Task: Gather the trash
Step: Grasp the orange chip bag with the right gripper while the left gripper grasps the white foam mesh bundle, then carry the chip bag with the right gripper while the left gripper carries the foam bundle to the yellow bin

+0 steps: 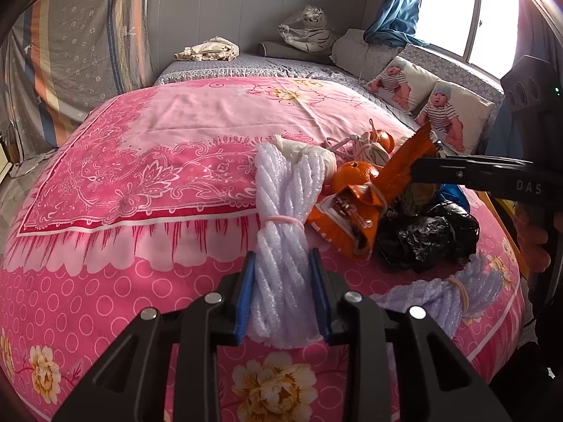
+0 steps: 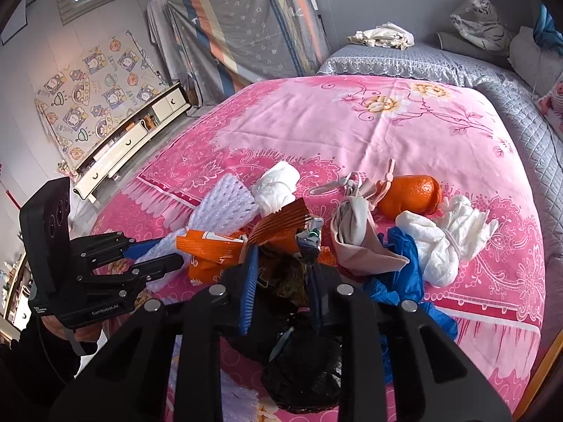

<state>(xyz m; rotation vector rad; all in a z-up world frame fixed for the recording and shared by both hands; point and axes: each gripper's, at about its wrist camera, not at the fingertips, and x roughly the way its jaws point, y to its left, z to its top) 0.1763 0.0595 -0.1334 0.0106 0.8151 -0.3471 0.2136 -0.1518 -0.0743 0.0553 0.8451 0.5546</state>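
White foam netting (image 1: 281,246), banded pink, is sitting clamped in the left tongs (image 1: 284,295) on the bed (image 1: 140,161); right tongs (image 2: 281,288), stamped "DAS", are gripping a dark wrapper (image 2: 285,274) near the bed's edge.

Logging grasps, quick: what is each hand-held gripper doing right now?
Left hand-held gripper: shut on white foam netting bundle.
Right hand-held gripper: cannot tell; trash sits between its fingers.

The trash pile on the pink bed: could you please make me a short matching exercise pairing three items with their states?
Items:
1. white foam-net bundle
2. crumpled black plastic bag
3. round orange fruit

States:
A. lying free on the pink floral bedspread, beside a grey cloth pouch
B. between the left tongs
C. lying beside an orange snack wrapper

Pairs: 1-B, 2-C, 3-A
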